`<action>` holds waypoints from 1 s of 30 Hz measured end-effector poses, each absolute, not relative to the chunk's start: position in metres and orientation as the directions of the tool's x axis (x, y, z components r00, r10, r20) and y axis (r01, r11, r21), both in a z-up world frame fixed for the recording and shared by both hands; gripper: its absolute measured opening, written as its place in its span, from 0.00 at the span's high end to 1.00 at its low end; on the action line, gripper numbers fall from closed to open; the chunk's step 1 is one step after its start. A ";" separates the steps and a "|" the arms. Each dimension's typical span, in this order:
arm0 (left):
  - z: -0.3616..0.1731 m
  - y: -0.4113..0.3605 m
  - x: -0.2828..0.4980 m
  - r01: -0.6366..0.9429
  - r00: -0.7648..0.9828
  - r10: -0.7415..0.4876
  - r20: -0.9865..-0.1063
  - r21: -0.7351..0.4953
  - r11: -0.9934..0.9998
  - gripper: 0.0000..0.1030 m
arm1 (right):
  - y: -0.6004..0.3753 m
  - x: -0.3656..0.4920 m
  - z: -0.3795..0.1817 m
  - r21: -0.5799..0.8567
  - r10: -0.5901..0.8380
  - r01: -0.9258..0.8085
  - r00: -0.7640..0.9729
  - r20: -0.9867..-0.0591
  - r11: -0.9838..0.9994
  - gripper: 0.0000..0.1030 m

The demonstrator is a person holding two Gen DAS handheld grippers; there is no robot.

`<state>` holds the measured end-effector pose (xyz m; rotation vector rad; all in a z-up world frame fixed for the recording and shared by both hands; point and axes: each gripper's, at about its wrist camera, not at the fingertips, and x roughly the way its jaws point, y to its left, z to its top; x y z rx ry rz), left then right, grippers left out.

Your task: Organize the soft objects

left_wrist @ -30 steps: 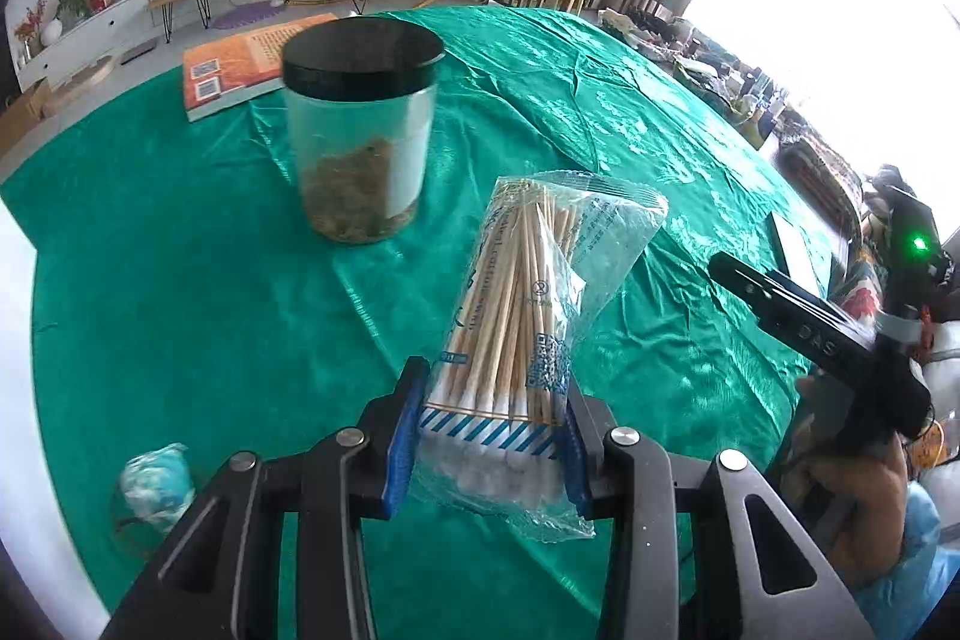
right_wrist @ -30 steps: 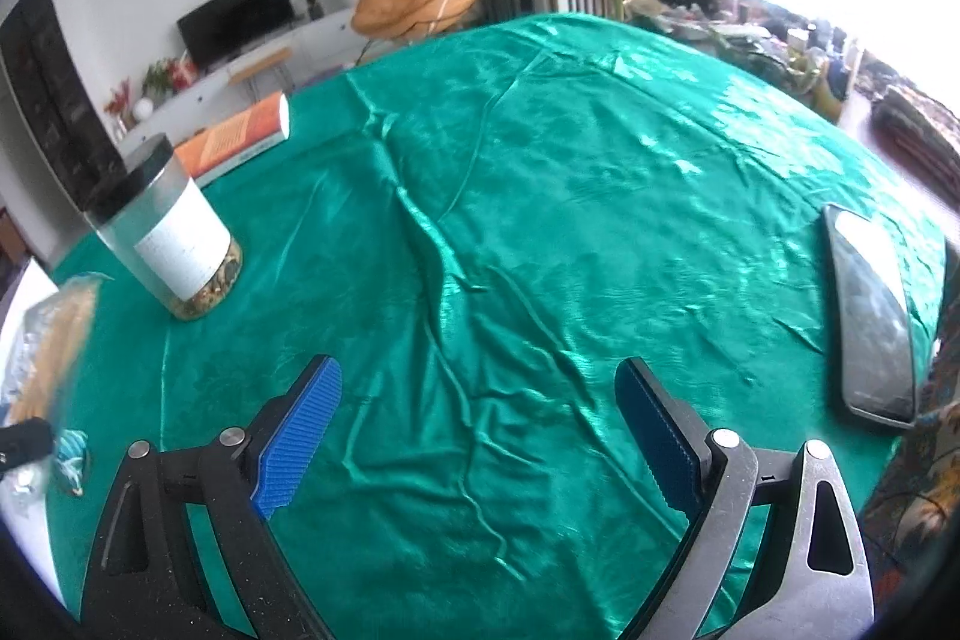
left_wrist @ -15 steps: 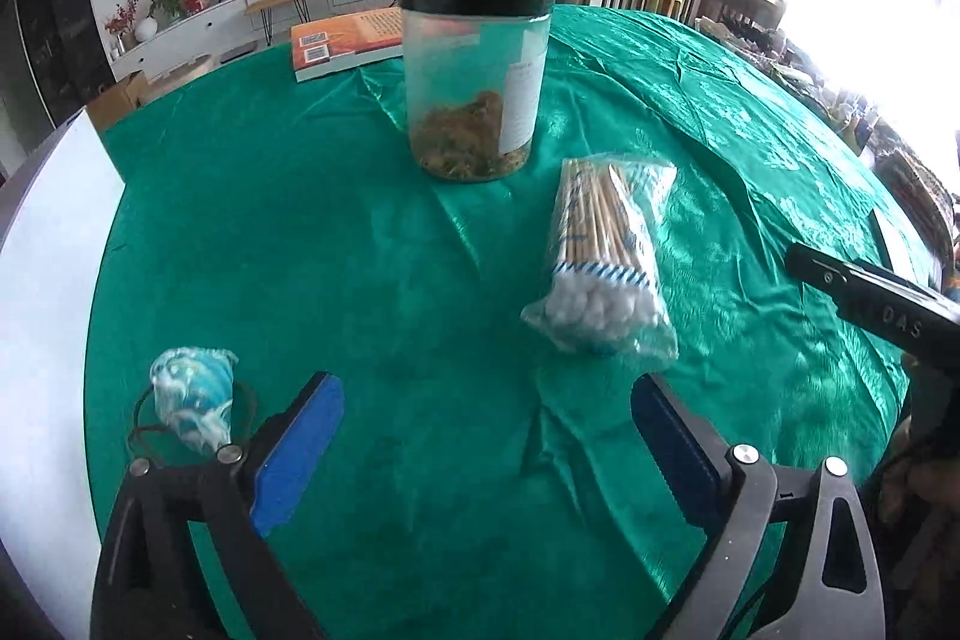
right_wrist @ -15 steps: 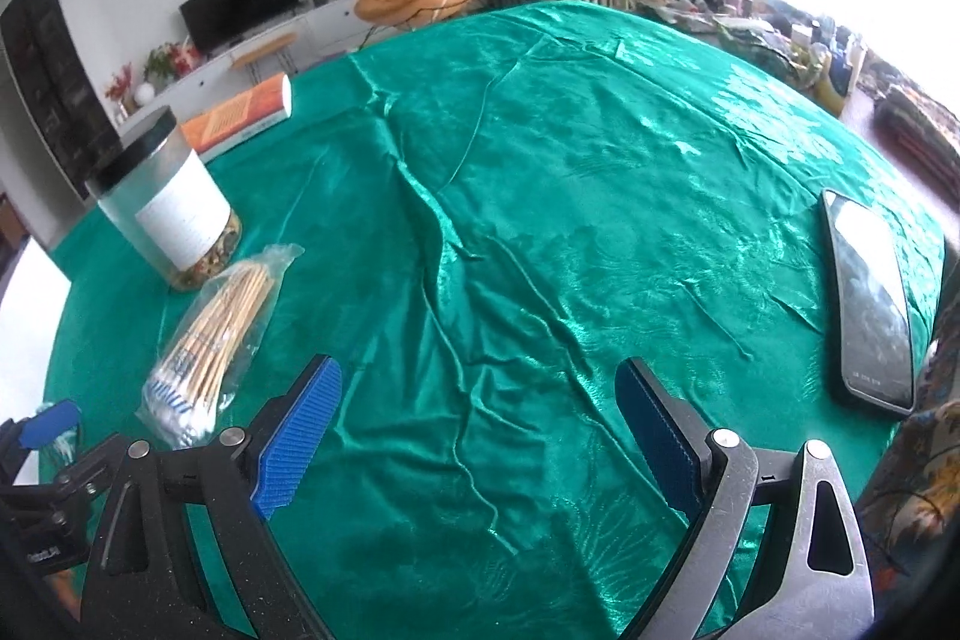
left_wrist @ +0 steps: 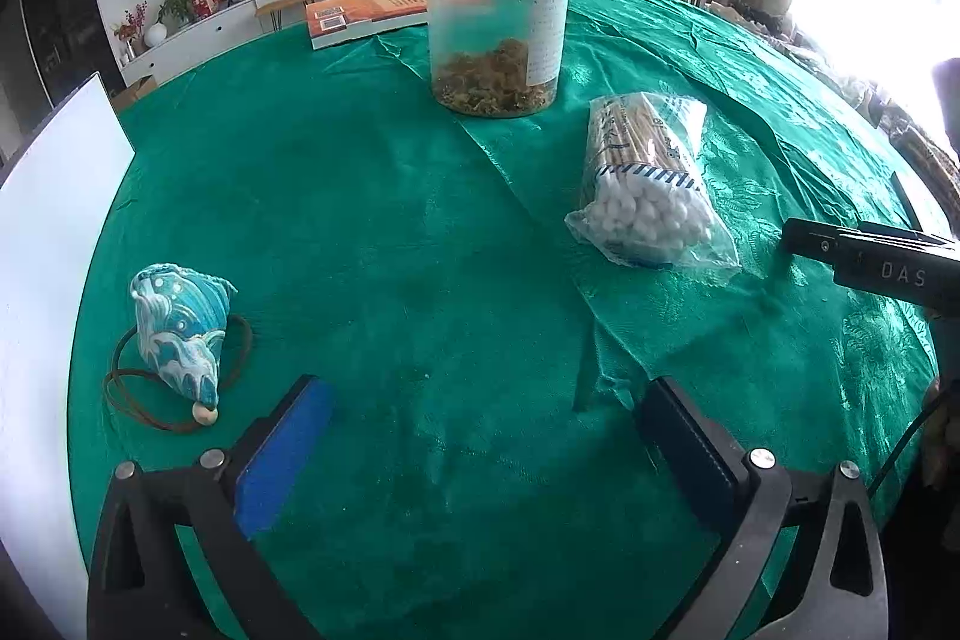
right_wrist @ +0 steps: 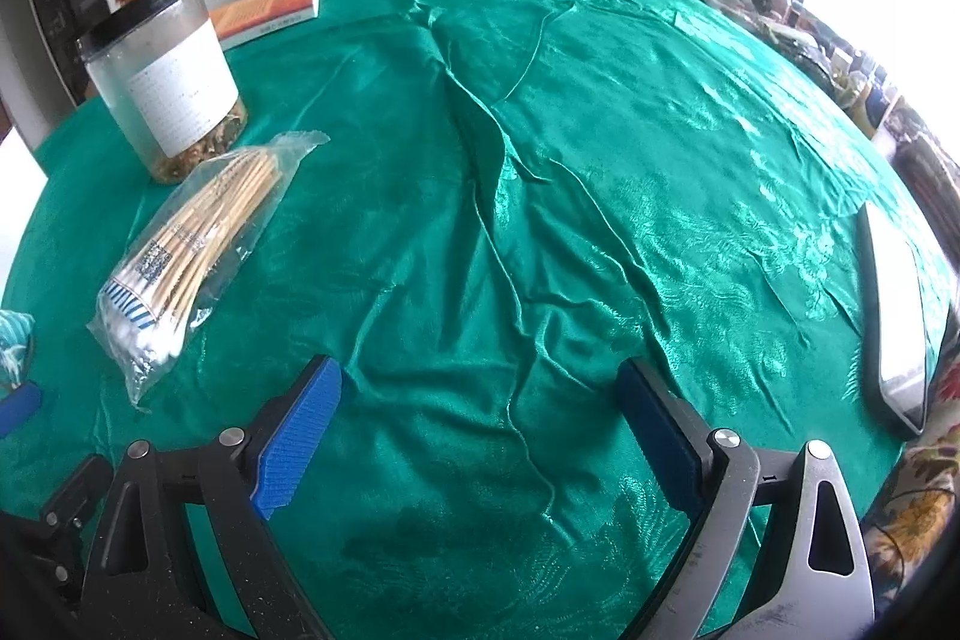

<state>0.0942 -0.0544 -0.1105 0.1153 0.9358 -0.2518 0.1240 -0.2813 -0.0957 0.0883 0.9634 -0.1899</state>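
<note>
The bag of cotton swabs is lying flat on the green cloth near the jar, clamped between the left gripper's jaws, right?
Not clamped. The left wrist view shows the left gripper with its jaws wide apart and nothing between them; they have just been opening. The bag of cotton swabs lies flat on the green cloth near the jar, well ahead of the fingertips.
</note>
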 end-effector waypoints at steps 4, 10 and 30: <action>-0.110 -0.054 0.094 0.260 0.569 -0.162 -0.806 -0.010 0.966 0.00 | -0.281 0.121 -0.097 -0.008 -0.129 0.210 0.570 -0.811 0.978 0.07; -0.110 -0.054 0.094 0.260 0.569 -0.162 -0.806 -0.010 0.965 0.00 | -0.280 0.121 -0.098 -0.011 -0.139 0.218 0.581 -0.802 0.976 0.07; -0.110 -0.054 0.094 0.261 0.569 -0.162 -0.806 -0.010 0.965 0.00 | -0.279 0.120 -0.098 -0.012 -0.143 0.221 0.589 -0.796 0.975 0.06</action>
